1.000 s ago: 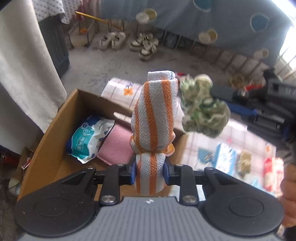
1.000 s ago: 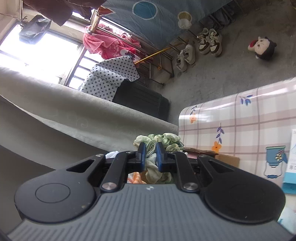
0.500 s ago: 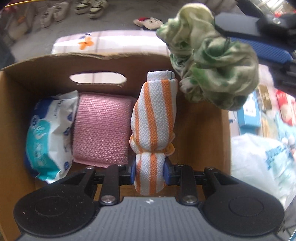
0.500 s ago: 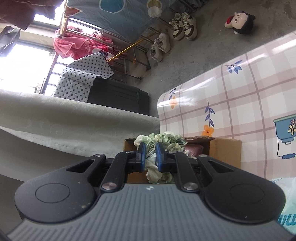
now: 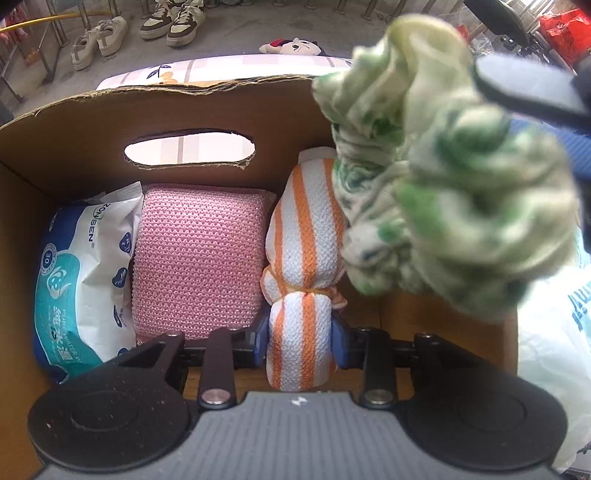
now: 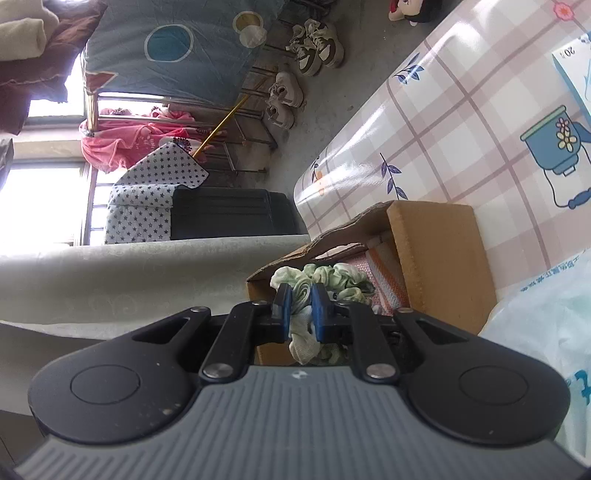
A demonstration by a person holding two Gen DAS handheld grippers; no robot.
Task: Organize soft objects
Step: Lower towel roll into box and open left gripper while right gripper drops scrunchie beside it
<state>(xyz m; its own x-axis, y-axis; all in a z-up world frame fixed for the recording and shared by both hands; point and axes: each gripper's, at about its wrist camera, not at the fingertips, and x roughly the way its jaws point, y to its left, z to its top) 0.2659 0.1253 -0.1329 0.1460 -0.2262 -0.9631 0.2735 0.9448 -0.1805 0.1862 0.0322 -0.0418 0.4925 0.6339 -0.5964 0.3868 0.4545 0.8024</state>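
An orange-and-white striped towel roll (image 5: pixel 303 258) stands in the cardboard box (image 5: pixel 92 122), right of a pink knitted pad (image 5: pixel 199 258). My left gripper (image 5: pixel 300 339) points down into the box. Its jaws are opening, with the roll's lower end between them and the pads still touching its sides. My right gripper (image 6: pixel 301 310) is shut on a crumpled green-and-white cloth (image 6: pixel 321 280), held over the box's (image 6: pixel 439 258) right side. In the left wrist view that cloth (image 5: pixel 443 184) hangs large above the roll and hides the box's right wall.
A pack of wet wipes (image 5: pixel 81 277) lies at the box's left wall. A white plastic bag (image 5: pixel 554 369) sits just right of the box on the checked tablecloth (image 6: pixel 461 129). Shoes (image 5: pixel 173 18) and a plush toy (image 5: pixel 291 46) lie on the floor beyond.
My left gripper sank with the striped roll from above the box down into it, beside the pink pad. The right gripper came down with the green cloth, closer over the box.
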